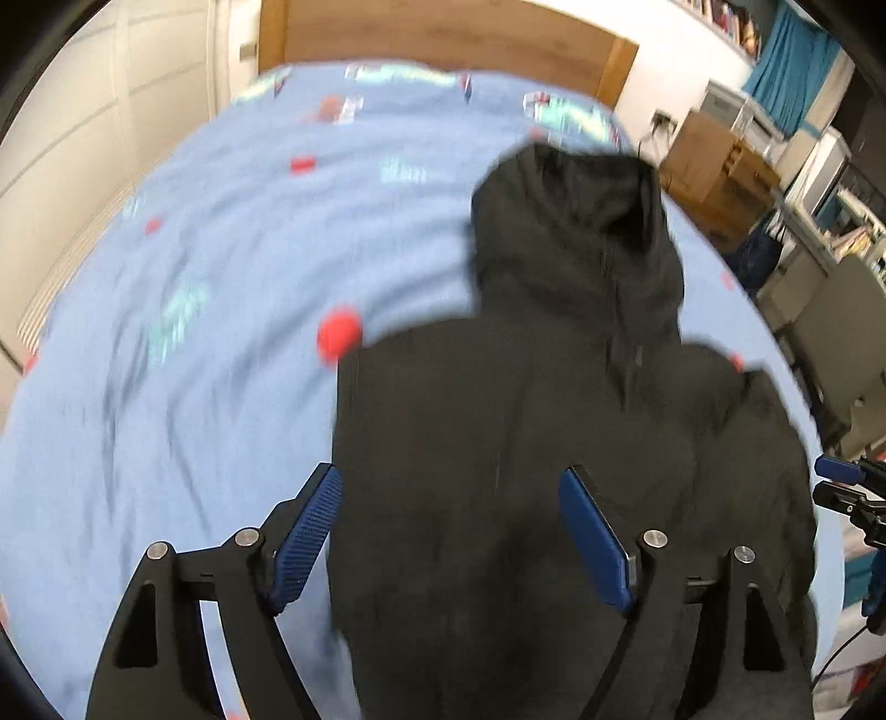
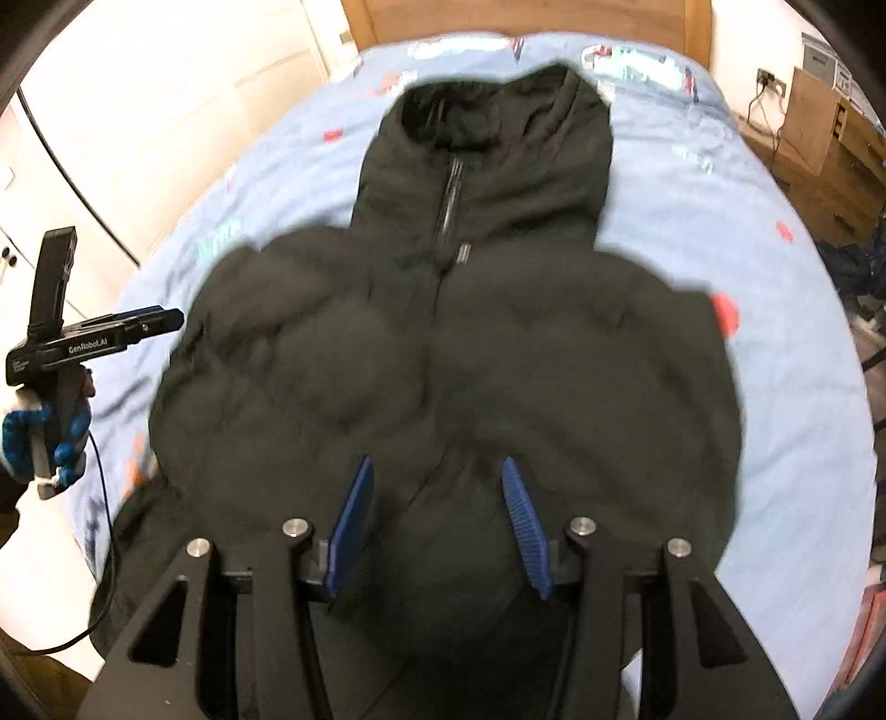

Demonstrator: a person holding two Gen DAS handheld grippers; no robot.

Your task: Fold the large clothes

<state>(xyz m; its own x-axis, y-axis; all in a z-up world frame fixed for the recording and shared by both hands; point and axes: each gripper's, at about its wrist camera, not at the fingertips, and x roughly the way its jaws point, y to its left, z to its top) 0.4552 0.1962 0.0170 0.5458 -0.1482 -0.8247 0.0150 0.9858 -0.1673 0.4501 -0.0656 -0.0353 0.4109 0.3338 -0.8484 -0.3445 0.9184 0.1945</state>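
A black hooded puffer jacket (image 2: pixel 443 343) lies front up on the blue bedspread (image 2: pixel 720 183), hood toward the headboard, sleeves folded in over the body. It also shows in the left wrist view (image 1: pixel 526 443). My left gripper (image 1: pixel 448 482) is open above the jacket's left edge, holding nothing. It appears from the side in the right wrist view (image 2: pixel 166 318), at the jacket's left. My right gripper (image 2: pixel 437 471) is open above the jacket's lower front by the zip, holding nothing. It shows at the right edge of the left wrist view (image 1: pixel 830 479).
A wooden headboard (image 1: pixel 443 33) stands at the far end of the bed. White wardrobe doors (image 2: pixel 111 111) are on the left. Cardboard boxes (image 1: pixel 714 166), shelves and clutter line the right side. A cable (image 2: pixel 102 526) hangs from the left gripper.
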